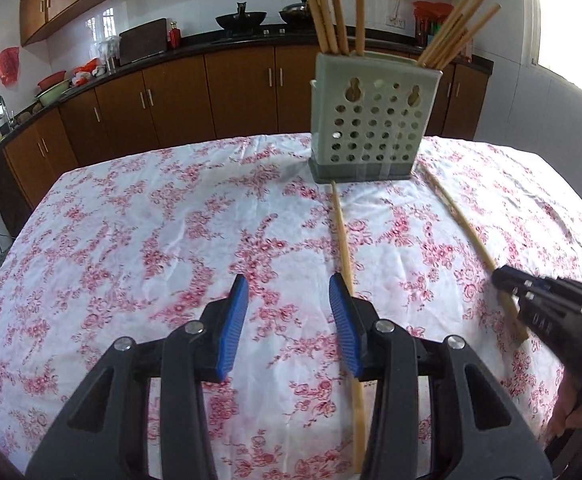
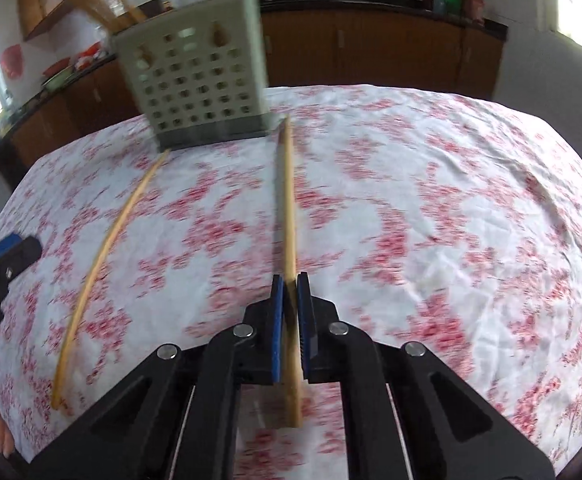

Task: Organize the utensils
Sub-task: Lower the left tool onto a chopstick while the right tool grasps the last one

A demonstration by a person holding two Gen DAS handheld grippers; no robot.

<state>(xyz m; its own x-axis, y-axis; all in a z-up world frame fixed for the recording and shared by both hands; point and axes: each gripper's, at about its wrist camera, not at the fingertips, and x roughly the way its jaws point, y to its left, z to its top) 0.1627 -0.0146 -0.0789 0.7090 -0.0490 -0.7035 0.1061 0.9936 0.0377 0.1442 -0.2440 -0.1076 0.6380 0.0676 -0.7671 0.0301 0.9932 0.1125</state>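
Table under a wrinkled white cloth (image 1: 171,220) printed with pink-red flowers. Pale green plastic holder (image 1: 373,120), boxy, its wall pierced with rows of round holes and two keyhole slots, stood on a darker base near the far edge; round bamboo chopsticks fanned out of its top. Left gripper (image 1: 289,292) hovered above the cloth, ribbed blue pads spread wide, nothing between them. A loose chopstick (image 1: 345,248) lay on the cloth running from the holder's base toward the near edge, passing just under the left gripper's right finger. Right gripper (image 2: 289,280) had its blue pads pressed onto a second chopstick (image 2: 289,200), the tip pointing at the holder's right corner. Only the left view showed that stick's butt end poking out behind the right gripper; only the right view showed the pinch itself, though blurred. Bare cloth lay open to the left of the holder and to the right of the held stick.
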